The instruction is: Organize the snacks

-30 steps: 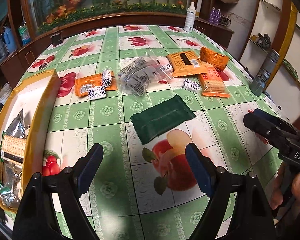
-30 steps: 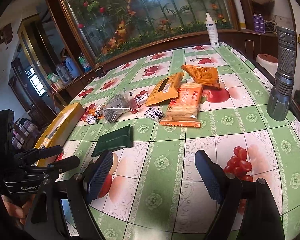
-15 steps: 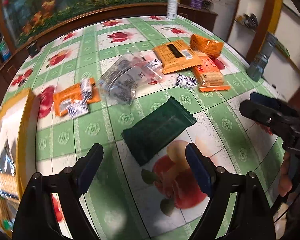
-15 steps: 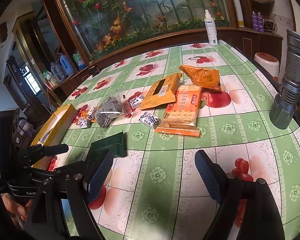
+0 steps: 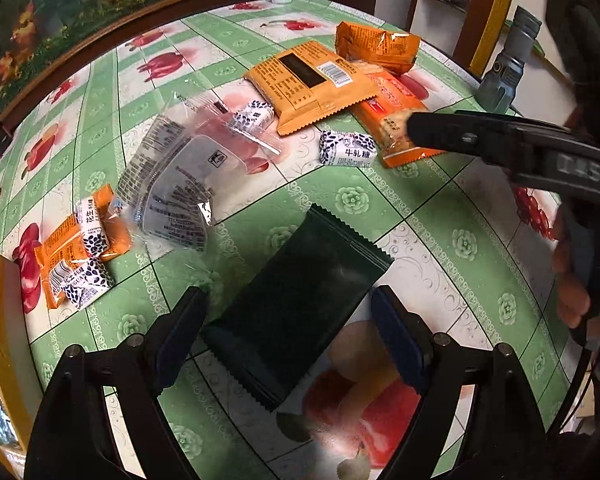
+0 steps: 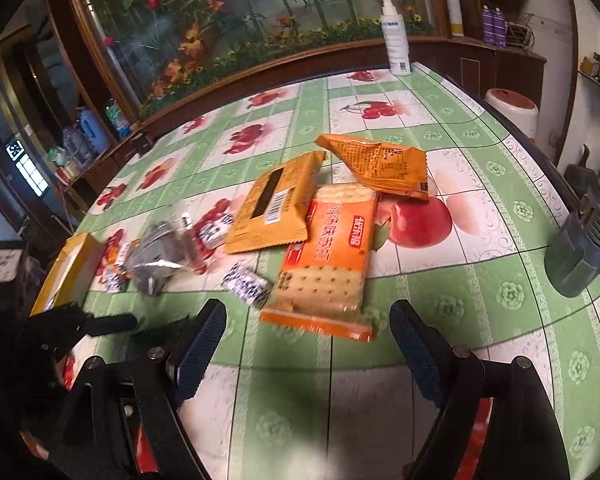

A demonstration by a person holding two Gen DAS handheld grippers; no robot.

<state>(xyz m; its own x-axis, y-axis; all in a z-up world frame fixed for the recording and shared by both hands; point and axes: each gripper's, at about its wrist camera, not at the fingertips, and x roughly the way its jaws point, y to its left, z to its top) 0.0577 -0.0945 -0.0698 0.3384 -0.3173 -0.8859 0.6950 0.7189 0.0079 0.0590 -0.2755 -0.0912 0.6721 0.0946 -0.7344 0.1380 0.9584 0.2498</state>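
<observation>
The worktop (image 6: 452,276) wears a glossy cloth of green and white squares printed with apples and cherries. A dark wooden rail runs along its far edge, with a painted glass panel of flowers and bamboo (image 6: 260,16) behind it. A white spray bottle (image 6: 396,40) stands at the far right corner, and a grey metal flashlight (image 6: 584,248) stands at the right edge. A yellow box (image 6: 66,268) sits at the left edge.

The left tool (image 5: 290,334) hangs open above a dark green packet (image 5: 300,308), its pads clear of it. The right tool (image 6: 308,352) is open too, just short of an orange cracker pack (image 6: 328,268) lying mid-worktop among other orange snack bags.
</observation>
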